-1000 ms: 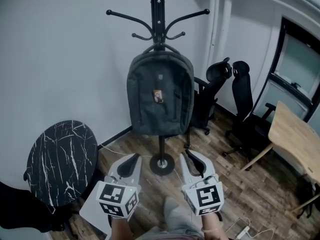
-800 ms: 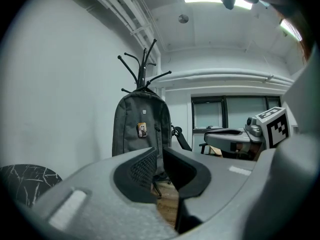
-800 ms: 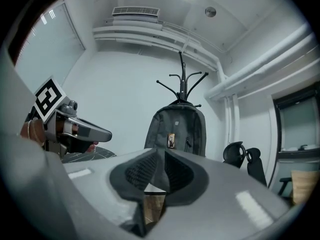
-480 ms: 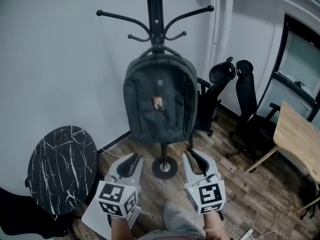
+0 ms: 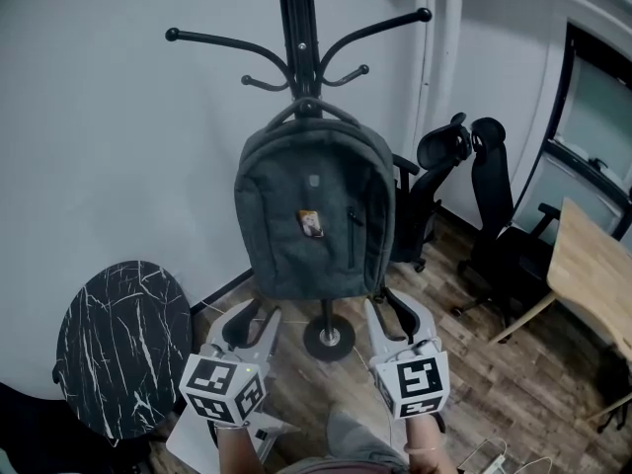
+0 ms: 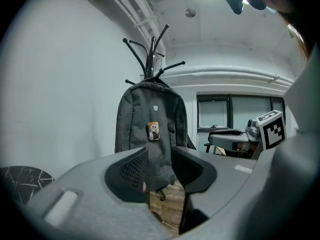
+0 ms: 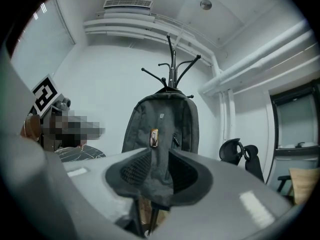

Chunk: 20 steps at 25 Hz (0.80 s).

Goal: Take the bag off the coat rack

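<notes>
A dark grey backpack [image 5: 314, 215] hangs by its top loop on a black coat rack [image 5: 298, 28], with a small picture badge on its front. The rack's round base [image 5: 329, 339] stands on the wooden floor below it. My left gripper [image 5: 254, 318] is low and left of the base, short of the bag's bottom edge. My right gripper [image 5: 395, 309] mirrors it on the right. Both sets of jaws have just been opening and stand open with nothing between them. The backpack [image 6: 151, 129] shows beyond the left gripper [image 6: 160, 166], and the backpack [image 7: 161, 129] likewise shows beyond the right gripper [image 7: 159, 171].
A round black marble table [image 5: 123, 344] stands at the left by the wall. Two black office chairs [image 5: 484, 215] sit right of the rack, and a wooden desk [image 5: 597, 275] is at the far right. A cable and plug strip [image 5: 489, 457] lie on the floor.
Both grippers have moved forward toward the backpack, which now looks larger and nearer. The jaws of both have spread apart from nearly closed.
</notes>
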Motion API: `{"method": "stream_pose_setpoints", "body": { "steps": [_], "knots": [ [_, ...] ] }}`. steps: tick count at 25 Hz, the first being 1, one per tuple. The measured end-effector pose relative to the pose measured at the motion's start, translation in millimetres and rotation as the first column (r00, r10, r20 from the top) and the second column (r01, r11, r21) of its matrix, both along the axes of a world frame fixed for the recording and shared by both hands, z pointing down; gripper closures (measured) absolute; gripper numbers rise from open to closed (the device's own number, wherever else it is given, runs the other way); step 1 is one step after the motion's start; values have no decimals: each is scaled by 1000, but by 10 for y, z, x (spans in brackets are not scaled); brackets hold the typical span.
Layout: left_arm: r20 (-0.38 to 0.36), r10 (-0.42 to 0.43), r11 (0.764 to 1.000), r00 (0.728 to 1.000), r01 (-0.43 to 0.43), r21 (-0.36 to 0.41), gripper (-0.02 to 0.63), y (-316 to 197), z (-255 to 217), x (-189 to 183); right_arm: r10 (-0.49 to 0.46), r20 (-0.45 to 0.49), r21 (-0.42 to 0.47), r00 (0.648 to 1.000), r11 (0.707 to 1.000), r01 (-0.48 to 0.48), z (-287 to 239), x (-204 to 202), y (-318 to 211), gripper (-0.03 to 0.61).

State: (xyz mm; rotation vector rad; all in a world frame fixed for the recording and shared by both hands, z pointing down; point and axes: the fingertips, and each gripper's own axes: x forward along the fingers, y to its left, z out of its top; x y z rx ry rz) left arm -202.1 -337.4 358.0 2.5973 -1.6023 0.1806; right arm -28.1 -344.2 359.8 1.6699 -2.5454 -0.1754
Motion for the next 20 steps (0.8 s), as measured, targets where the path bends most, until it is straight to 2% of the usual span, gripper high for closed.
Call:
{"method": "stream_pose_setpoints", "body": {
  "steps": [8,20],
  "knots": [
    [-26,-55,999,998,55,-4,417,-392,-26,-137,19,-1,-10,1000,1000,-19,-1,110,-375,443],
    [-42,-156,987,987,155,-41,379,-986,73,-351,45,-1,-39,999,998,-45,76,304,-943,390]
  ]
}}
